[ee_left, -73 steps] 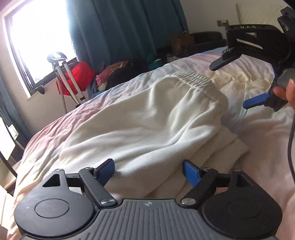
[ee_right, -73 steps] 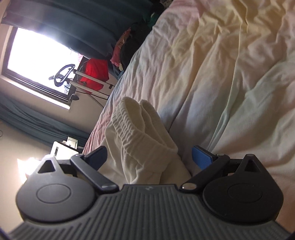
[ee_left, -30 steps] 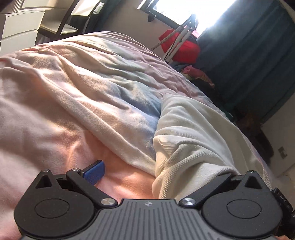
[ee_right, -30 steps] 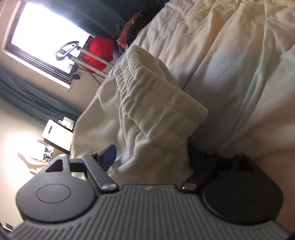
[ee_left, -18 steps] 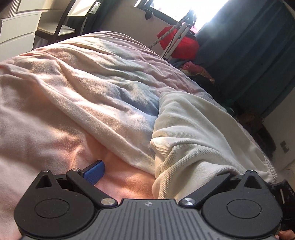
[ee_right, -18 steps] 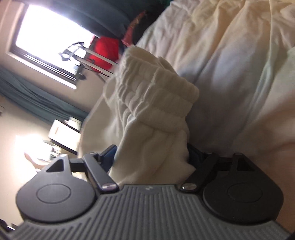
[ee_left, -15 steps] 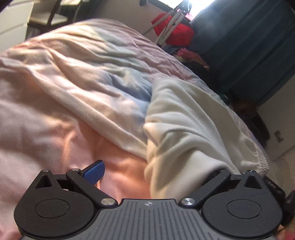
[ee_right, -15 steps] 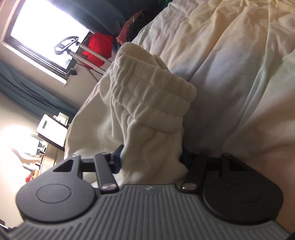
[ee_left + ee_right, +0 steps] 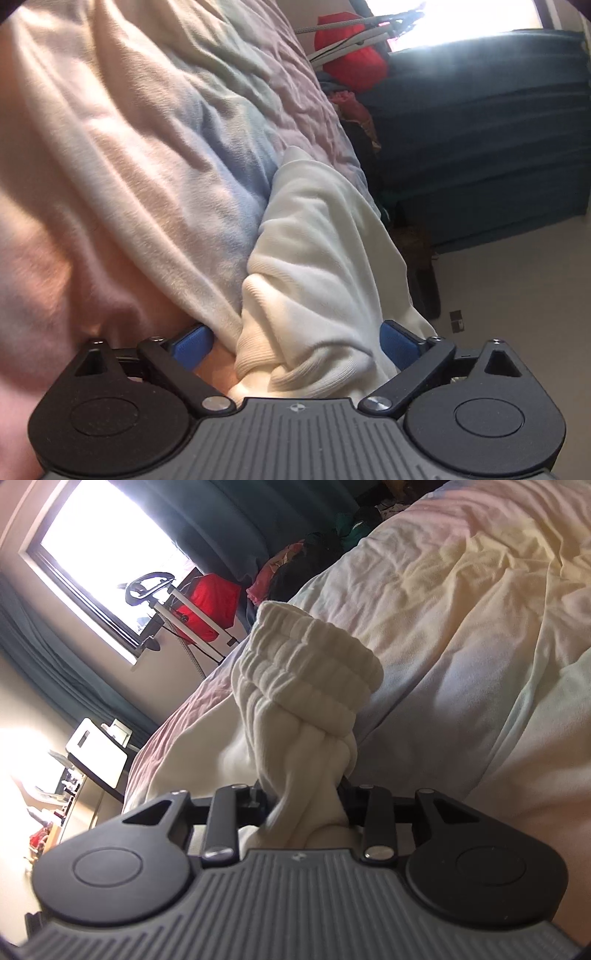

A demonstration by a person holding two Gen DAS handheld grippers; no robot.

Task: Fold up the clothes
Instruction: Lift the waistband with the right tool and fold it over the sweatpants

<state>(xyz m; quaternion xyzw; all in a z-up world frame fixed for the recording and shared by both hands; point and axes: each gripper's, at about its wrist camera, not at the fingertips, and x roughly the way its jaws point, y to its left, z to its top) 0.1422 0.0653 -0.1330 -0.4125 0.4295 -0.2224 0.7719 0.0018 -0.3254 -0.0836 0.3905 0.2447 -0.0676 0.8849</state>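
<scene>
A folded pair of white sweatpants point(image 9: 317, 258) lies on the bed. My left gripper point(image 9: 295, 343) is open, its blue fingertips point(image 9: 192, 343) standing either side of the bunched ribbed cuff end, with the bedcover also between them. My right gripper point(image 9: 303, 797) is shut on the gathered fabric just below the elastic waistband point(image 9: 310, 664), which stands up bunched above the jaws. The fingertips of the right gripper are hidden by the cloth.
The pastel pink, blue and cream bedcover point(image 9: 129, 147) point(image 9: 480, 609) is rumpled all around. Beyond the bed are a red bag point(image 9: 207, 605), a window point(image 9: 110, 546), dark teal curtains point(image 9: 480, 129) and a desk with a white box point(image 9: 96, 753).
My right gripper has closed on the waistband end and lifted it. My left gripper has moved in so its jaws straddle the cuff end, still open.
</scene>
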